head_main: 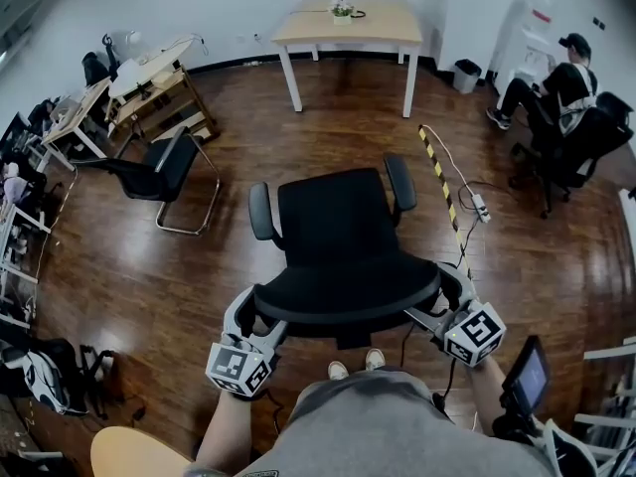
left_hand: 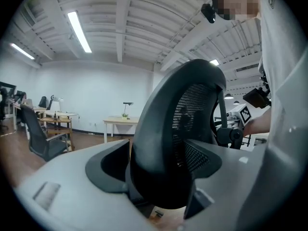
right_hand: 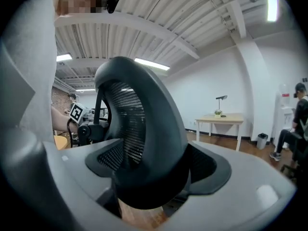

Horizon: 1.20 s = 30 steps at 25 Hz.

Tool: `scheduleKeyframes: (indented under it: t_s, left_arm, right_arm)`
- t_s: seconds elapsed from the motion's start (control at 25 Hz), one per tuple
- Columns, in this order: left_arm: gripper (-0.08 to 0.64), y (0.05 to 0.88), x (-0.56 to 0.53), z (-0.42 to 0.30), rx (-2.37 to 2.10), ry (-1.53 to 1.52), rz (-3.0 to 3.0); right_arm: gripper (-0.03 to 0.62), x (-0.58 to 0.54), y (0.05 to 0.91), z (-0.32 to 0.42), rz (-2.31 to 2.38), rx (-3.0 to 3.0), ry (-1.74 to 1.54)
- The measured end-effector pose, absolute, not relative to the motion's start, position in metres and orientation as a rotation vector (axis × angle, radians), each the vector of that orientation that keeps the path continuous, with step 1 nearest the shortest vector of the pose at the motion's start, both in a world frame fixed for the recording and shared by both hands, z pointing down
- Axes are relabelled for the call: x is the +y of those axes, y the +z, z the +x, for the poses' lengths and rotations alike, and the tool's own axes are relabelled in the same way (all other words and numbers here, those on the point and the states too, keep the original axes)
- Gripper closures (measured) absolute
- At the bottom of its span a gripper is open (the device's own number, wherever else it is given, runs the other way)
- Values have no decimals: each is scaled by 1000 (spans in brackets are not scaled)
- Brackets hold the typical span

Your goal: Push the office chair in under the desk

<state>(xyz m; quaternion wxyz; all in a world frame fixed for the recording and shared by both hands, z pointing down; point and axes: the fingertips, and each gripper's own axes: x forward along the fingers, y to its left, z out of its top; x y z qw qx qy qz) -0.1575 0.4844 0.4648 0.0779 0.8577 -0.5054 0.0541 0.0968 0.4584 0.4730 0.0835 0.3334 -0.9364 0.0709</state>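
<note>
While the left gripper and right gripper straddle the backrest rim with jaws spread and unclamped, the office chair sits well short of the desk. An uneven shove could swivel it toward the striped cable cover.

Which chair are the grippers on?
The black office chair in the middle: the left gripper and right gripper straddle its backrest. The other chairs stand away.

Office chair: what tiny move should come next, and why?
Probably close both tools on the backrest: the left tool and right tool straddle its rim with jaws apart, and the desk stands far ahead.
</note>
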Motion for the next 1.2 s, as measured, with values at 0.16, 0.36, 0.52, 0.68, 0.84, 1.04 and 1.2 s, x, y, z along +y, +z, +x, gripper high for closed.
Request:
scheduleKeyframes:
  t_s: [0.16,0.36,0.52,0.68,0.84,1.04,1.2]
  left_arm:
    - [242,467,480,-154,-1429,137,2587]
    - [243,466,480,-163,-1421,143,2590]
    - [242,470,477,-178,-1389,139,2610]
    - [241,468,472,-195,-1349,138,2631]
    - [240,464,466,-209,-1298,150,2648]
    - [239,465,460,-226,-1253,168,2658]
    - [239,467,456,-231,-1239,171,2662]
  right_arm:
    - [201,451,474,97,1086,-2778,269]
    - [239,459,476,90,1089,-2778,285]
    - [274,465,475,80,1095,-2772,307]
    - [306,472,474,65,1105,-2775,335]
    - [308,478,474,49,1140,-2786,353]
    - [311,484,474,31,1186,-2794,371]
    - [314,484,476,27,1213,-2807,375]
